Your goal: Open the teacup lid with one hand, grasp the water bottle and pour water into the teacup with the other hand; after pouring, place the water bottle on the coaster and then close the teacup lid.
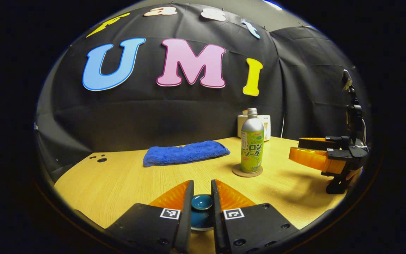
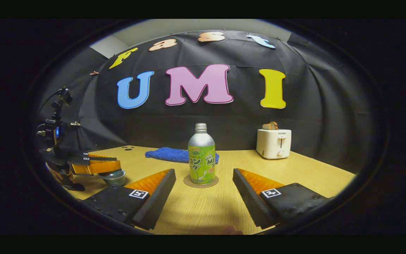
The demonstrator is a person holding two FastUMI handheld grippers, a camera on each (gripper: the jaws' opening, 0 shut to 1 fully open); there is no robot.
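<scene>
1. Left gripper (image 1: 202,190) fingers clamping the teacup lid's knob (image 1: 202,202), at 6 o'clock.
2. Right gripper (image 2: 203,183) gaping, facing bottle (image 2: 201,158) on coaster (image 2: 201,182), 12 o'clock.
3. Judging: seat lid squarely before releasing.

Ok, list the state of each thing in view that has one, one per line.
Silver and green water bottle: upright on the round cork coaster, uncapped.
Blue ceramic teacup lid: between the left gripper fingers, nearly closed.
Right gripper: open, empty.
White toaster: bread inside.
Blue towel: folded flat.
</scene>
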